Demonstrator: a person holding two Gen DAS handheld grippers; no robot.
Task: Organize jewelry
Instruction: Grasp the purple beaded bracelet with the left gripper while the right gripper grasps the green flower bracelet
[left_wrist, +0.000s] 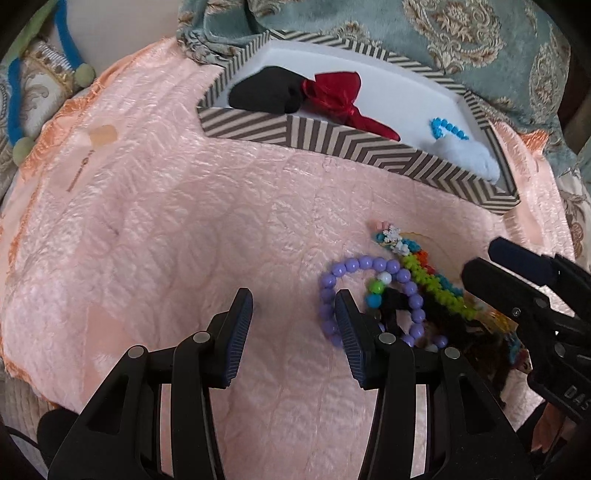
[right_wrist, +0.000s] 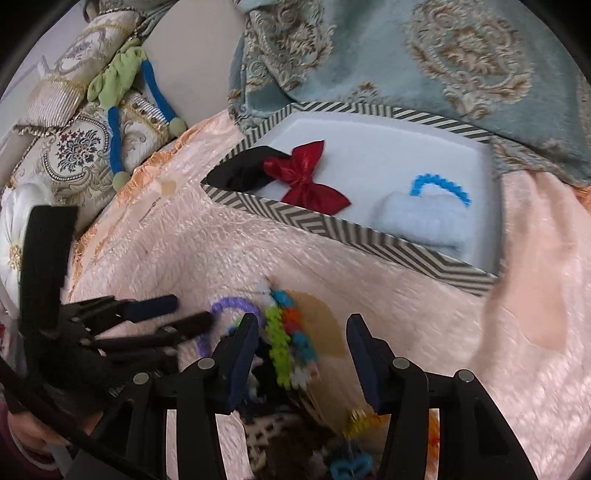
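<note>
left gripper (left_wrist: 293, 314): wide apart, holding nothing | right gripper (right_wrist: 303, 343): wide apart, holding nothing | pile of bright bead bracelets (left_wrist: 391, 291): just ahead, under right gripper | tip: pinch one bracelet only, then carry to striped cardboard box (left_wrist: 332, 142)

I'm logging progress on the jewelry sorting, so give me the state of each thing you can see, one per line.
striped box: open, no lid on it.
red bow: in the box.
blue bead piece: in the box.
purple bead bracelet: on the pink cloth, in the pile.
left gripper: open, empty.
right gripper: open over the pile.
</note>
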